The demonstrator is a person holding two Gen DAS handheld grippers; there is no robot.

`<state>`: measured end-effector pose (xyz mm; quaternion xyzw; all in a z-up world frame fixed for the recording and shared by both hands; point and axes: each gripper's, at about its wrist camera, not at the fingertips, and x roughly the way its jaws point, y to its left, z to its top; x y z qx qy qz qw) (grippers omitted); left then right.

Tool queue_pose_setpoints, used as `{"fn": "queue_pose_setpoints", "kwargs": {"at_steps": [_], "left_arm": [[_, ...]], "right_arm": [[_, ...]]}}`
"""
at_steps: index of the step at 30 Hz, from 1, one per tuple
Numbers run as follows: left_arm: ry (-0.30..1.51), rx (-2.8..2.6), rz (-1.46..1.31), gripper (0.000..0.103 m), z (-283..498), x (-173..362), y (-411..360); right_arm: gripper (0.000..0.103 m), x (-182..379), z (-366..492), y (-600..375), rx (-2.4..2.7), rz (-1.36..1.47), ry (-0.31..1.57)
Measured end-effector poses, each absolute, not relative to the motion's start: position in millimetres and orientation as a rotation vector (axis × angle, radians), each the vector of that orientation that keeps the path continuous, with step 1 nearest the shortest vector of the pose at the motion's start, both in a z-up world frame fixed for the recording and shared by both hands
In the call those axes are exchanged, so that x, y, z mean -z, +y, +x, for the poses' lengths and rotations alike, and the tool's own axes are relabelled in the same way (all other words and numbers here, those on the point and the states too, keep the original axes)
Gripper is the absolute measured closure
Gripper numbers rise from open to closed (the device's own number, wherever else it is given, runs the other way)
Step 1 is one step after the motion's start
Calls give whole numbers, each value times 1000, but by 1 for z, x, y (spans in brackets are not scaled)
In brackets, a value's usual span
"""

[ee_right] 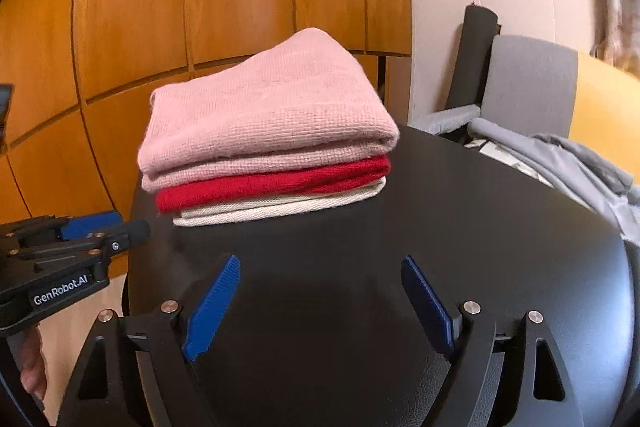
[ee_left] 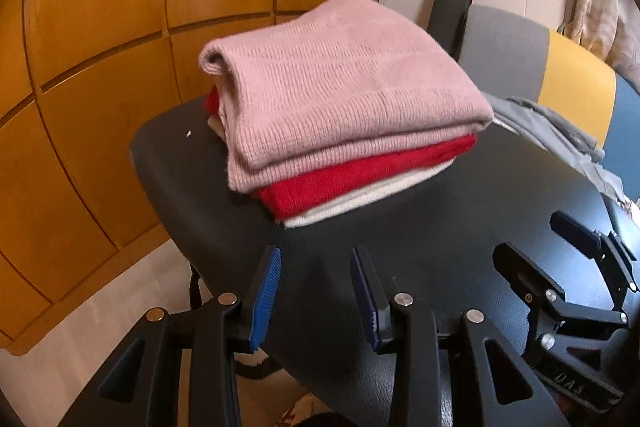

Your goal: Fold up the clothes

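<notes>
A stack of three folded knits sits on the black table (ee_left: 480, 211) (ee_right: 460, 227): a pink sweater (ee_left: 344, 83) (ee_right: 268, 111) on top, a red one (ee_left: 360, 175) (ee_right: 272, 183) under it, a cream one (ee_left: 360, 199) (ee_right: 280, 209) at the bottom. My left gripper (ee_left: 316, 259) is open and empty, just short of the stack's near edge; it also shows in the right wrist view (ee_right: 116, 223) at the left. My right gripper (ee_right: 320, 267) is open and empty, in front of the stack; it also shows in the left wrist view (ee_left: 532, 239) at the right.
A loose grey garment (ee_left: 560, 131) (ee_right: 560, 159) lies at the table's far right edge. Behind it stands a chair with a grey and yellow back (ee_left: 520, 55) (ee_right: 532, 83). Orange wooden panels (ee_left: 100, 67) (ee_right: 200, 7) line the wall to the left.
</notes>
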<state>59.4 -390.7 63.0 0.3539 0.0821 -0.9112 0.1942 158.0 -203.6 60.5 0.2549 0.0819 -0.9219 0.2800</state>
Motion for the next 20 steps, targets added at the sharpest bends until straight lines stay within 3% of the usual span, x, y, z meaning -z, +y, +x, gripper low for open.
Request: {"fn": "queue_pose_setpoints", "kwargs": {"at_steps": [7,20], "left_arm": [[257,2627,1024,67,61,-67,-382],[216,2624,891,70,65,-73,-378]], "right_arm": [[18,-58,163,-210,2472,669,272],[16,-56,157,-198,2484,707,187]]}}
